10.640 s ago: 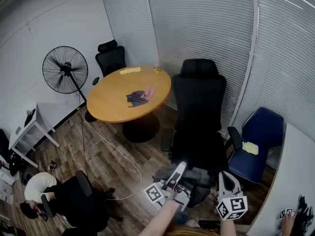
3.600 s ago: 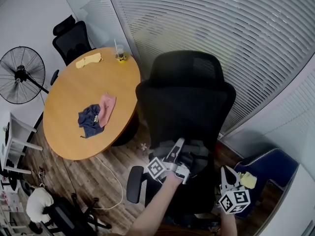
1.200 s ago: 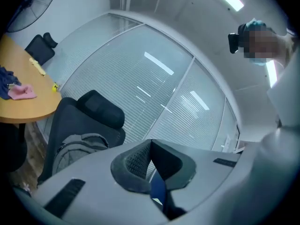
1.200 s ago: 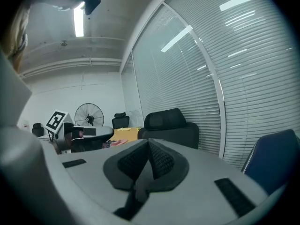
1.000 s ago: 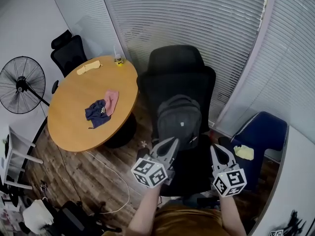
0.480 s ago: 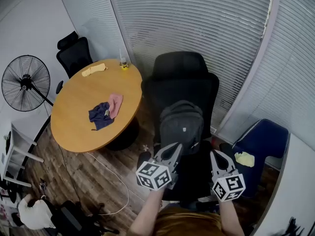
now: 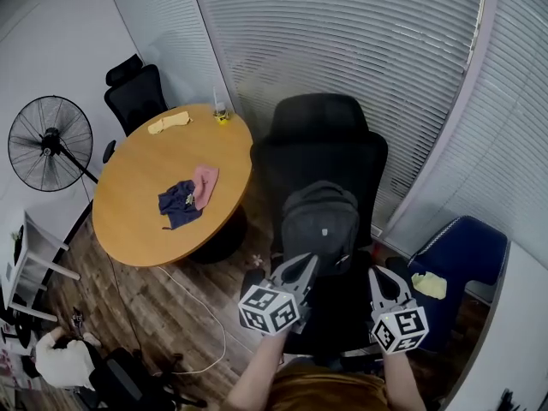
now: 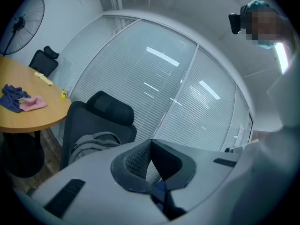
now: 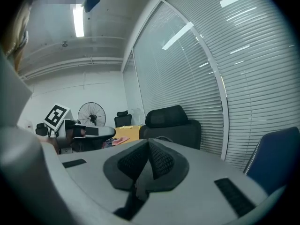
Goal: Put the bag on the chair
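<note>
A grey backpack (image 7: 318, 221) stands upright on the seat of the black office chair (image 7: 322, 150), leaning against its backrest. Both grippers hang in front of the chair, apart from the bag. My left gripper (image 7: 305, 264) is shut on nothing, just below the bag's bottom edge in the head view. My right gripper (image 7: 375, 274) is also shut and empty, to the right of the bag. In the left gripper view the backpack (image 8: 93, 142) and the chair's headrest (image 8: 110, 108) show beyond the closed jaws. The right gripper view shows the chair (image 9: 171, 119) and my left gripper (image 9: 89, 133).
A round wooden table (image 7: 145, 221) stands left of the chair, holding a blue cloth (image 7: 177, 203), a pink cloth (image 7: 205, 181), a yellow cloth (image 7: 169, 123) and a cup (image 7: 221, 114). A floor fan (image 7: 50, 142), a second black chair (image 7: 137, 92) and a blue armchair (image 7: 458, 251) stand around.
The bag was lifted from the floor onto the chair seat and let go. Over the last second both grippers stay back from it, and the bag has not moved.
</note>
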The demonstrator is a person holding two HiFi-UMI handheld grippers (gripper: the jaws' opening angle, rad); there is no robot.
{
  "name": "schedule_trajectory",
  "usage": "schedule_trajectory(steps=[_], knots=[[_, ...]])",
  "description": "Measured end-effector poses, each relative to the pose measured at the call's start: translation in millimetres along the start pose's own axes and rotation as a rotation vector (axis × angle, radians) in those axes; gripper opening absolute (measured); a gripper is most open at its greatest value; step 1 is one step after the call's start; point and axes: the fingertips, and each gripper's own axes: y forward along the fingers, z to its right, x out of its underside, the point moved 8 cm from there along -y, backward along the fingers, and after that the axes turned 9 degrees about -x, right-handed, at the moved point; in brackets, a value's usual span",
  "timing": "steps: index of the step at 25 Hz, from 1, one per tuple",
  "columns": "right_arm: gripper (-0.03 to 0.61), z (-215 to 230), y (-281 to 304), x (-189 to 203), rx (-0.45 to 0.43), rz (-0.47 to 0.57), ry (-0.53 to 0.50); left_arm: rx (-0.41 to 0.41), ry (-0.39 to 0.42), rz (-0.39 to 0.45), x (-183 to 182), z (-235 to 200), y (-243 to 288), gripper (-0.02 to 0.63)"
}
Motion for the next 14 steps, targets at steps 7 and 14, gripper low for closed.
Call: schedule_trajectory(steps=[7, 14], knots=[[0.011, 5, 6, 4, -0.006, -0.009, 0.015, -0.019, -0.002, -0.004, 1, -7, 5, 0.023], [0.011, 12, 17, 7, 0.004, -0.015, 0.028, -0.027, -0.021, -0.008, 1, -21, 12, 0.023]])
